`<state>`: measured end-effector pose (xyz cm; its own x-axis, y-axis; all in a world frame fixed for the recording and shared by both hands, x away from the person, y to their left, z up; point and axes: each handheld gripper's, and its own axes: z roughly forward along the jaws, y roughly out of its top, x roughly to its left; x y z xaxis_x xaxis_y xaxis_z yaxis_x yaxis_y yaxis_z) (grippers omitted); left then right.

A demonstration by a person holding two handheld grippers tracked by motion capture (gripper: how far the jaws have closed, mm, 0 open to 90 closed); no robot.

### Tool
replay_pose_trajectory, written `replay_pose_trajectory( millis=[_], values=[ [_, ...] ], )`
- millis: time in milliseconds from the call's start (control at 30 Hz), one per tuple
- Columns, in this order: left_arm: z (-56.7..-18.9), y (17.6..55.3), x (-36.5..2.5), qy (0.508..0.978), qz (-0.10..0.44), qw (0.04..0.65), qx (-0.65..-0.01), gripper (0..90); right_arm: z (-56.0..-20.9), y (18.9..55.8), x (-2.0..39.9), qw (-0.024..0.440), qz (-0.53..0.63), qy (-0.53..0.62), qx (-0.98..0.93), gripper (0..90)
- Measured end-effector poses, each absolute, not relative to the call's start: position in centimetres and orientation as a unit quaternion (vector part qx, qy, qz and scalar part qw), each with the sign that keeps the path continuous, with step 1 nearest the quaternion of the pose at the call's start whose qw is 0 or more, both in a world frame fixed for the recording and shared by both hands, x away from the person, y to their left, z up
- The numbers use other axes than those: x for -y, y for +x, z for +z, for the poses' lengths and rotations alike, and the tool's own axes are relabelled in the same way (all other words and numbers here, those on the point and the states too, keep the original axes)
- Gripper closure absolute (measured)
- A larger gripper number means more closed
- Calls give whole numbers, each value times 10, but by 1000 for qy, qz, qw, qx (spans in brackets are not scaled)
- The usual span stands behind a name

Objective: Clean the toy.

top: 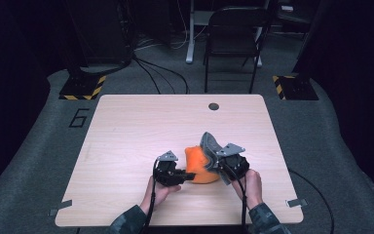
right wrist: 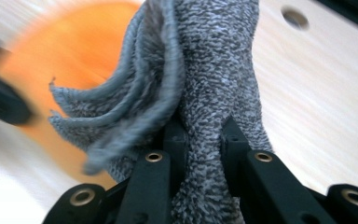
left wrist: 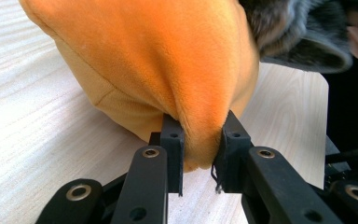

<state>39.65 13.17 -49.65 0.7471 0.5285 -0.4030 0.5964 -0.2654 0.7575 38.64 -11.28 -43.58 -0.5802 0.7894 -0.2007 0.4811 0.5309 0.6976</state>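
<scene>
From the high view, I have my left gripper (top: 187,176) clamped on the near-left edge of an orange plush cloth (top: 199,168) that sits bunched on the near middle of the wooden table (top: 126,131), while my right gripper (top: 217,163) holds a grey knitted cloth (top: 209,144) that rises just beside and against the orange one. I judge the work as only partly along: both pieces are gripped, but they are still pressed together in one heap, so separating or spreading them out remains to be done. A large "6" (top: 79,117) is marked on the floor left of the table; I can read no other writing. In the left gripper view, my jaws are closed on a pinched fold of the orange plush cloth (left wrist: 168,60), its bottom hem squeezed between the pads, with a grey fuzzy edge (left wrist: 298,37) at the upper right. In the right gripper view, my jaws pinch a thick fold of the grey knitted cloth (right wrist: 214,84), frayed layers fanning left over the blurred orange cloth (right wrist: 84,42); no label is visible.
</scene>
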Motion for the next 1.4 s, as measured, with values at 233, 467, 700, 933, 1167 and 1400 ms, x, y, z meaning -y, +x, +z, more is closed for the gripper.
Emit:
replay_pose_trajectory(
  millis=[233, 467, 700, 933, 1167, 1400],
  values=[
    [-496, 396, -130, 798, -28, 491, -348, 758, -459, 403, 133, 233, 273, 429, -829, 778],
    [-496, 395, -130, 800, -22, 490, -344, 758, -481, 417, 140, 215, 244, 445, -834, 778],
    [-496, 396, -130, 800, -21, 491, -344, 759, -479, 420, 143, 209, 234, 448, -837, 777],
    [-496, 397, -129, 802, -19, 489, -342, 758, -415, 390, 135, 250, 333, 411, -811, 776],
    [-496, 396, -130, 806, -14, 486, -337, 758, -408, 366, 85, 244, 360, 327, -839, 775],
    [-496, 396, -129, 808, -11, 485, -336, 757, -420, 374, 89, 249, 334, 336, -845, 776]
  ],
)
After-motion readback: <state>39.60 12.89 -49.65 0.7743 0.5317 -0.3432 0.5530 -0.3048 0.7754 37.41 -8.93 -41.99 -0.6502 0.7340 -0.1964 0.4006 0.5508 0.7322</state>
